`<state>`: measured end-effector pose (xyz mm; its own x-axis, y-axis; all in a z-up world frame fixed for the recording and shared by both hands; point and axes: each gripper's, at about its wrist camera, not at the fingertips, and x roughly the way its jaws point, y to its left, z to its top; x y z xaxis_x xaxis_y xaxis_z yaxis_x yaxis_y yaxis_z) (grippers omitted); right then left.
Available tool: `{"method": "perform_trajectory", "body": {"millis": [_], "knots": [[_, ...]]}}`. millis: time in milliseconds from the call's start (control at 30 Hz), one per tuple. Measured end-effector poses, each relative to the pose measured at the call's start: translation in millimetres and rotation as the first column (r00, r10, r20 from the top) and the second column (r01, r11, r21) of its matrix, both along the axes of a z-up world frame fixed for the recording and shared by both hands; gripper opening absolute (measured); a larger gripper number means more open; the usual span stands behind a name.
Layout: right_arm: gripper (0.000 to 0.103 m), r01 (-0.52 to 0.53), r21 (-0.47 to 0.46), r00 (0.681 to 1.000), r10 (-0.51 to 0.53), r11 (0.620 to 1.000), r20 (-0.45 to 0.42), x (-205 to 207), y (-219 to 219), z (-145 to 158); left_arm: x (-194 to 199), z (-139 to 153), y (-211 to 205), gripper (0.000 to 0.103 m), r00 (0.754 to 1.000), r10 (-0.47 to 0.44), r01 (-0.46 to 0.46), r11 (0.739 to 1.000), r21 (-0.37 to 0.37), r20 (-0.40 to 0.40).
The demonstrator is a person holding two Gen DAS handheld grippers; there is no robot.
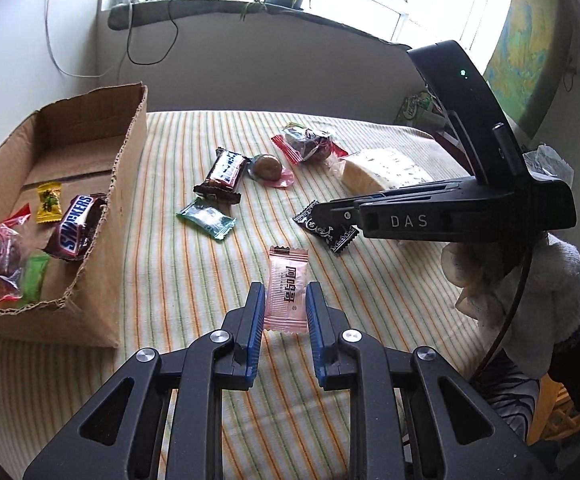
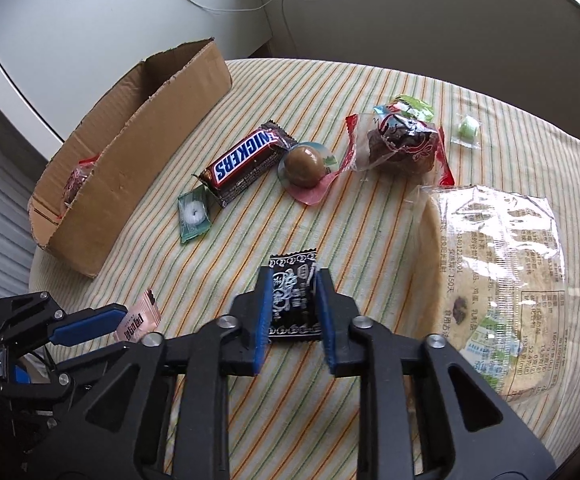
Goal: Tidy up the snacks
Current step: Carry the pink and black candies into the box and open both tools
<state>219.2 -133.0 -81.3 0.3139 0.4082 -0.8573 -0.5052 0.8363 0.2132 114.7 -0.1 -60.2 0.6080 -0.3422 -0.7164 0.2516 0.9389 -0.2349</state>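
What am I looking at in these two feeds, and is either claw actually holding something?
No robot arm: a person holds a two-finger gripper in each hand, with a fisheye camera looking along the fingers. The left view shows the left gripper straddling a pink candy; the right view shows the right gripper around a black candy. Whether either is clamped is unclear. On the striped cloth lie a Snickers bar, a round chocolate ball and a large clear packet. The cardboard box already holds several snacks.

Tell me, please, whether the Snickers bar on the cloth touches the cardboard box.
Apart. The right wrist view shows striped cloth between the Snickers bar and the cardboard box.
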Motion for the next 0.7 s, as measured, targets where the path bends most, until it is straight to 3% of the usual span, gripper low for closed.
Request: {"method": "perform_trajectory", "body": {"millis": [100, 167, 200, 433, 700], "knots": [[0.042, -0.032, -0.080, 0.998, 0.036, 0.996, 0.050, -9, 12, -4, -2, 3, 0, 0.019, 1.000, 0.004, -0.004, 1.000, -0.003, 0.007], [0.036, -0.043, -0.128, 0.995, 0.054, 0.991, 0.082, -14, 18, -5, -2, 3, -1, 0.019, 1.000, 0.007, -0.007, 1.000, 0.003, 0.013], [0.026, -0.044, -0.134, 0.995, 0.055, 0.990, 0.084, -14, 18, -5, -2, 3, 0, 0.019, 1.000, 0.009, -0.009, 1.000, 0.003, 0.016], [0.026, -0.002, -0.077, 0.997, 0.008, 0.997, 0.081, -13, 6, 11, -8, 14, 13, 0.019, 0.997, 0.050, -0.050, 0.999, -0.006, 0.056], [0.026, -0.028, -0.027, 0.988, 0.032, 0.999, 0.148, -26, 25, 50, -11, 40, 42, 0.019, 0.986, 0.110, -0.110, 0.994, -0.008, 0.122]]}}
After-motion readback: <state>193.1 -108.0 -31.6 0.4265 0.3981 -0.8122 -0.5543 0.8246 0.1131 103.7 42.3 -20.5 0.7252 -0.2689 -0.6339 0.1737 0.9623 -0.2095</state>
